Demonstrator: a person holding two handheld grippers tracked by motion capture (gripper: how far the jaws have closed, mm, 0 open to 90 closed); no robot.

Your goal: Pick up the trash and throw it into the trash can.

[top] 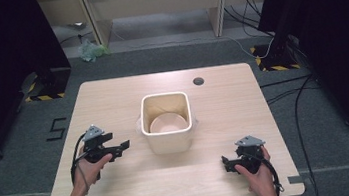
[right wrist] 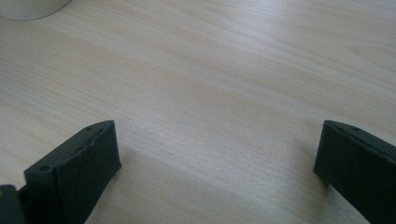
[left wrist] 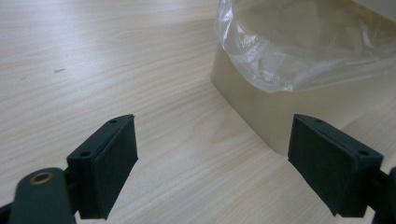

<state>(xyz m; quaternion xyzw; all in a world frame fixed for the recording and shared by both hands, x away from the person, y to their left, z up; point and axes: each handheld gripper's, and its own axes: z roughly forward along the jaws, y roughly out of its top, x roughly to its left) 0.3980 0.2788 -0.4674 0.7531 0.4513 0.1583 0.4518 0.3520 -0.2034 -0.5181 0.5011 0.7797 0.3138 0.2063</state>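
At tabletop (top: pixel 111 93) centre, standing cream bin (top: pixel 169 144) with thin plastic liner (left wrist: pixel 299 51); left gripper (left wrist: pixel 212 163) and right gripper (right wrist: pixel 217 170) hovering, jaws wide open. Risking tearing liner or tipping bin.

A single mark can be read: a black figure "5" (top: pixel 57 128) set on the grey carpet floor (top: pixel 14 163), to the left of the wooden table (top: pixel 112 98) in the high view. Yellow-and-black hazard striping (top: pixel 45 97) runs along the feet of the dark stands at both sides of the floor, a warning sign without any words. Nothing else carries readable writing.
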